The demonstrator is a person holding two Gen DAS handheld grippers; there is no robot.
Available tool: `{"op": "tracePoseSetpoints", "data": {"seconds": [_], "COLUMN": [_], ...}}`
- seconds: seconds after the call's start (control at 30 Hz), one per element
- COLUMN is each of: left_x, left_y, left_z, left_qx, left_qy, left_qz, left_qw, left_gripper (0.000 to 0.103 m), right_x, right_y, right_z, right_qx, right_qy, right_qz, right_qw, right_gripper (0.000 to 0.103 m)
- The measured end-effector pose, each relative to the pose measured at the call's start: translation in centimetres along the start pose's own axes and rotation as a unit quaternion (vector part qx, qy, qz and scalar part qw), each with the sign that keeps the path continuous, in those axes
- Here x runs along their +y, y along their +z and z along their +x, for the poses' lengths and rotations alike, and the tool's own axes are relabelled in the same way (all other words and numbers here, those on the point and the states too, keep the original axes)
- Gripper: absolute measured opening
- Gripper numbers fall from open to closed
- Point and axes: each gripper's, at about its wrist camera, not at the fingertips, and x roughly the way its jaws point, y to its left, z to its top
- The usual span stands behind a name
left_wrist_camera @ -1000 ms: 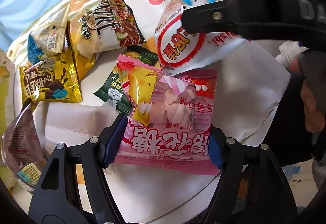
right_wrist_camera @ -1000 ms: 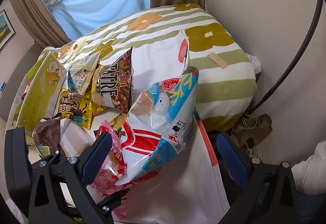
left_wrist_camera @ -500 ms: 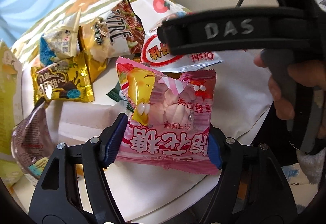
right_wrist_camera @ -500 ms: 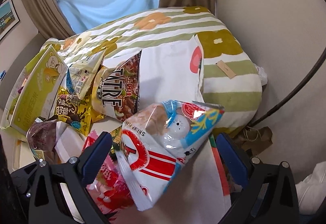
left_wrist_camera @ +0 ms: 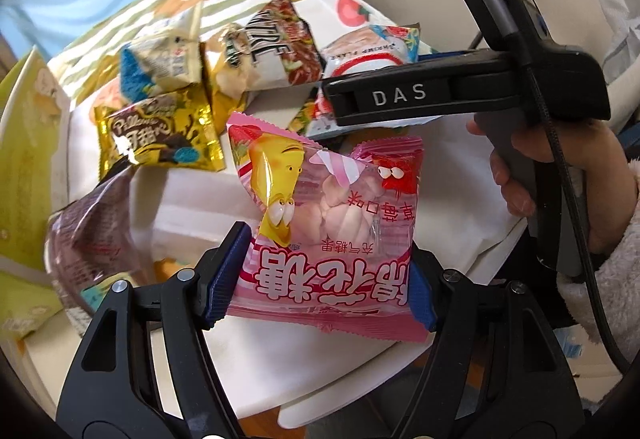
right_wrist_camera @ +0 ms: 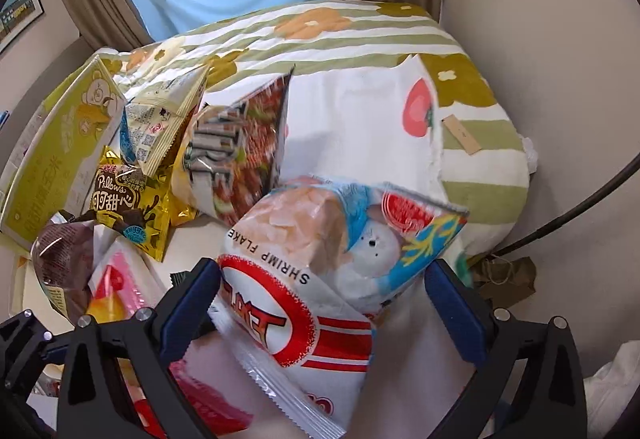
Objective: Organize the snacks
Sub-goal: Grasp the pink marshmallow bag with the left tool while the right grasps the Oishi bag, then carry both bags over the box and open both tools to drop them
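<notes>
My left gripper (left_wrist_camera: 324, 285) is shut on the lower edge of a pink marshmallow bag (left_wrist_camera: 332, 207), which it holds above the white table (left_wrist_camera: 460, 199). My right gripper (right_wrist_camera: 322, 305) is shut on a white, red and blue shrimp flake bag (right_wrist_camera: 328, 251). That bag lies tilted between the blue pads, its red end drooping toward the camera. In the left wrist view the right gripper's black finger crosses in front of the shrimp flake bag (left_wrist_camera: 368, 47), beyond the pink bag. A hand (left_wrist_camera: 560, 175) in a fleecy sleeve grips its handle.
Snacks crowd the far left: a gold Pillows packet (right_wrist_camera: 128, 207), a nut bag (right_wrist_camera: 236, 151), a pale yellow packet (right_wrist_camera: 160, 115), a brown pouch (right_wrist_camera: 60, 263) and a yellow-green box (right_wrist_camera: 60, 143). Behind lie a tomato-print cloth (right_wrist_camera: 360, 127) and a striped flower blanket (right_wrist_camera: 360, 39).
The right gripper carried the shrimp flake bag down and across toward the snack pile, and the bag rolled from upright to lying flatter. The left gripper rose slightly with the pink bag.
</notes>
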Motion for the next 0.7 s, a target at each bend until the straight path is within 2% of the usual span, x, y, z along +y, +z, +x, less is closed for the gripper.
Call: {"op": "tracePoseSetpoints", "data": {"seconds": [0.33,0.5,0.6,0.7], "left_x": [0.5,0.6,0.7,0.6], "left_y": [-0.8,-0.8,-0.8,-0.7], "left_z": [-1.0,-0.8,-1.0,-1.2], "left_qx": [-0.009,-0.01,-0.012,-0.015], "left_qy": [0.0,0.001,0.001,0.0], "left_qz": [-0.021,-0.025,-0.026,-0.027], "left_qw": [0.9997,0.9996,0.9996,0.9995], "left_gripper": [0.067,0.067,0.067,0.067], "right_x": [-1.0,-0.6,-0.4,-0.6], "right_y": [0.6,0.8,0.5,0.5], "right_z": [0.8,0.6,0.4,-0.1], "right_qx": [-0.005,-0.009,-0.012,-0.02], "right_qy": [0.048,0.037,0.033,0.037], "right_qz": [0.054,0.036,0.029,0.028], "right_qw": [0.997,0.999,0.999,0.999], "right_gripper": [0.102,0.077,0.069,0.066]}}
